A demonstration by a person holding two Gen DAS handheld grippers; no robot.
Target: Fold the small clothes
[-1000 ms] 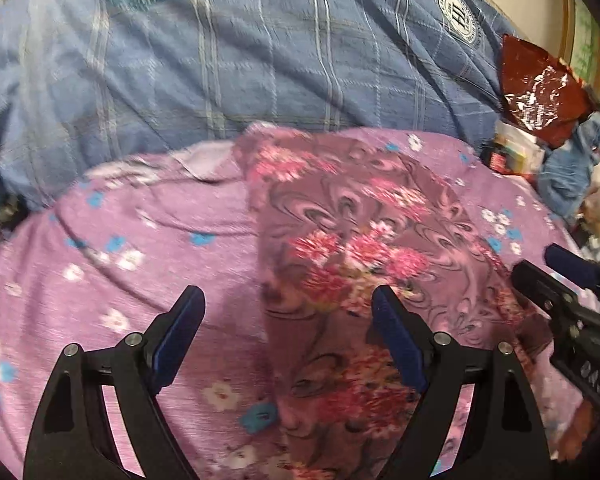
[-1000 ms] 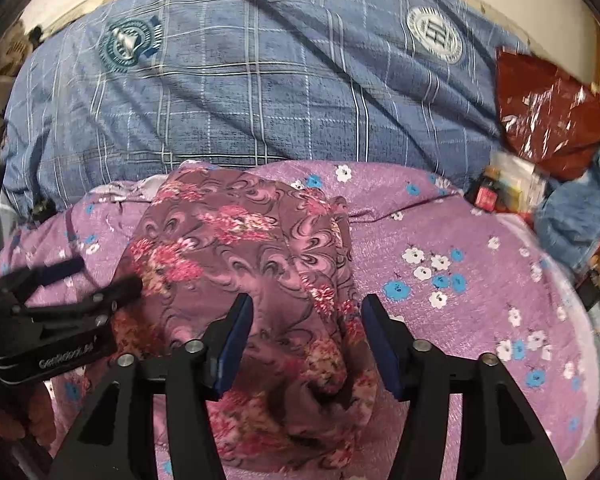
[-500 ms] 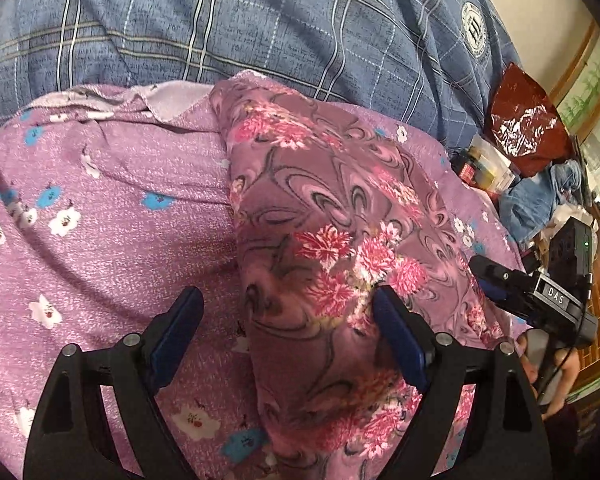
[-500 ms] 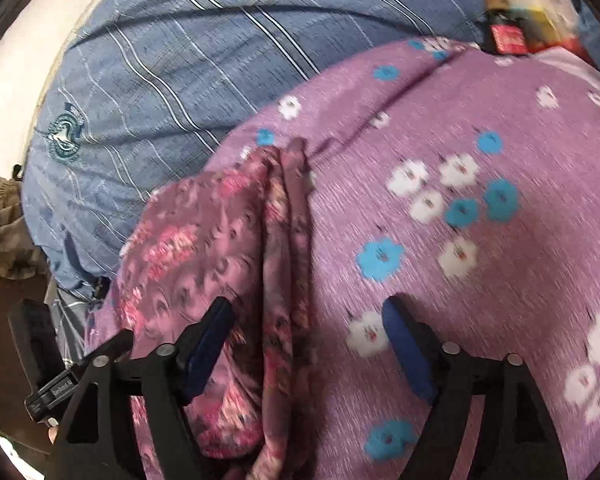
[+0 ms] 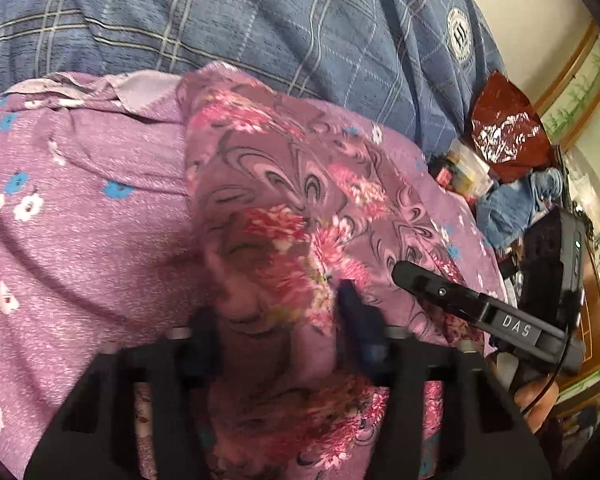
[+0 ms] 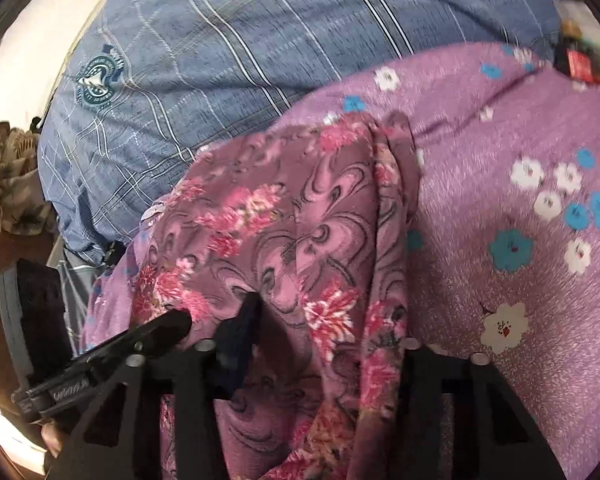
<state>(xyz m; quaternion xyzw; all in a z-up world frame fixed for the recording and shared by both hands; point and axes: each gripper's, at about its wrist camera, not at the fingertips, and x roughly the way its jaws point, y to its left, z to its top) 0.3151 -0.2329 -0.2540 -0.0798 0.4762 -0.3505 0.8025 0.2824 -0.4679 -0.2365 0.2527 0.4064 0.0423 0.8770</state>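
Note:
A mauve garment with pink flowers (image 5: 292,200) lies folded lengthwise on a purple flowered sheet (image 5: 80,220). My left gripper (image 5: 280,328) straddles the garment's near left edge. Its jaws are closing, blurred, and cloth bulges between them. My right gripper (image 6: 324,340) straddles the near right edge of the garment (image 6: 300,220). Its jaws are closing too, and a fold of cloth drapes over and hides the right finger. Each wrist view shows a finger of the other gripper lying on the garment, the right one (image 5: 420,280) and the left one (image 6: 160,332).
A blue checked quilt (image 5: 260,20) is heaped behind the sheet. At the right stand a red foil bag (image 5: 504,132), small boxes (image 5: 460,168) and a crumpled blue cloth (image 5: 516,204). A brown patterned cloth (image 6: 16,184) lies at the far left.
Both pairs of jaws have narrowed around the garment's near edges. The right gripper came down and left onto the right edge. The left gripper stayed in place and rolled a little.

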